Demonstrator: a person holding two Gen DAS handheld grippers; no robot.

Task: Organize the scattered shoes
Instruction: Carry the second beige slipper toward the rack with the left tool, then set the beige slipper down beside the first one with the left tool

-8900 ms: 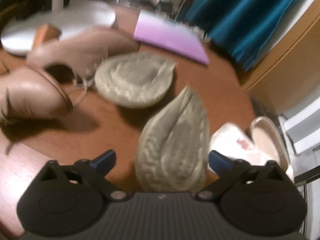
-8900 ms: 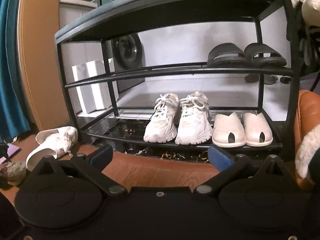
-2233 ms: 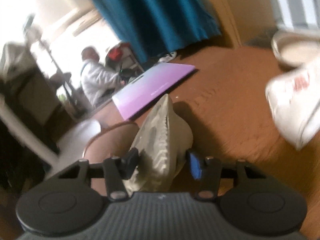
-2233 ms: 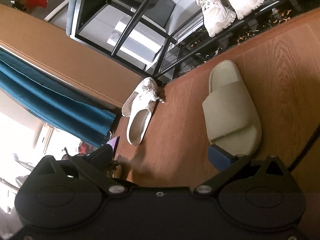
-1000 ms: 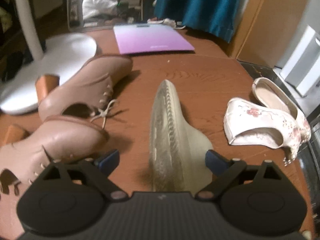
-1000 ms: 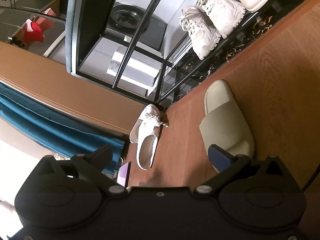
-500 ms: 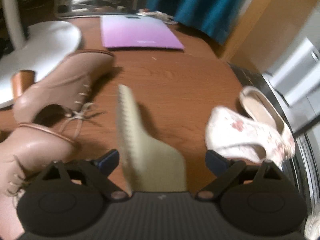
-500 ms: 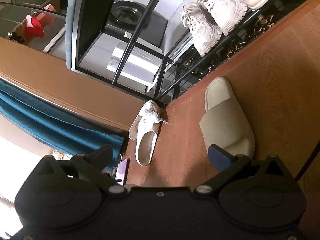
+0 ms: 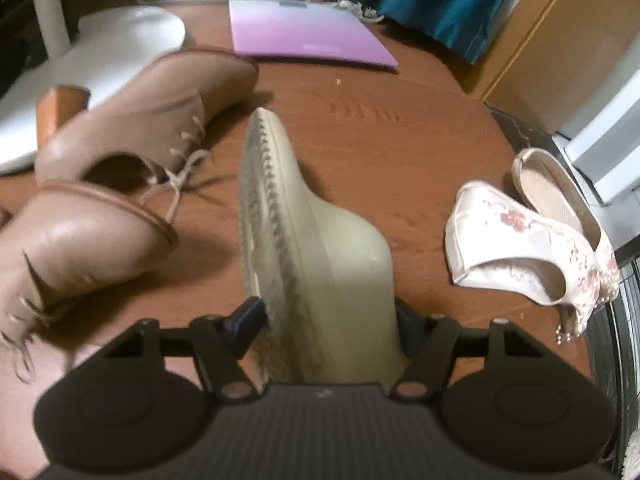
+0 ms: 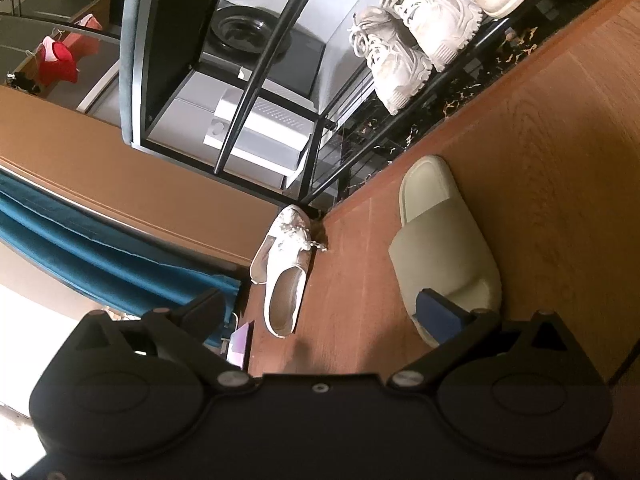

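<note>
Slipper (image 9: 320,248) stands on edge so the left claw (image 9: 328,320), just closing, clamps sole and strap, while the right claw (image 10: 320,312) hangs apart over its mate (image 10: 440,236).

The left wrist view looks steeply down, close over the wood floor (image 9: 400,128) toward a purple scale (image 9: 304,32), while the right wrist view, rolled sideways, faces the black shoe rack (image 10: 256,80) from farther back; both share the white flowered shoe (image 9: 528,240) and blue curtain (image 10: 80,240).
</note>
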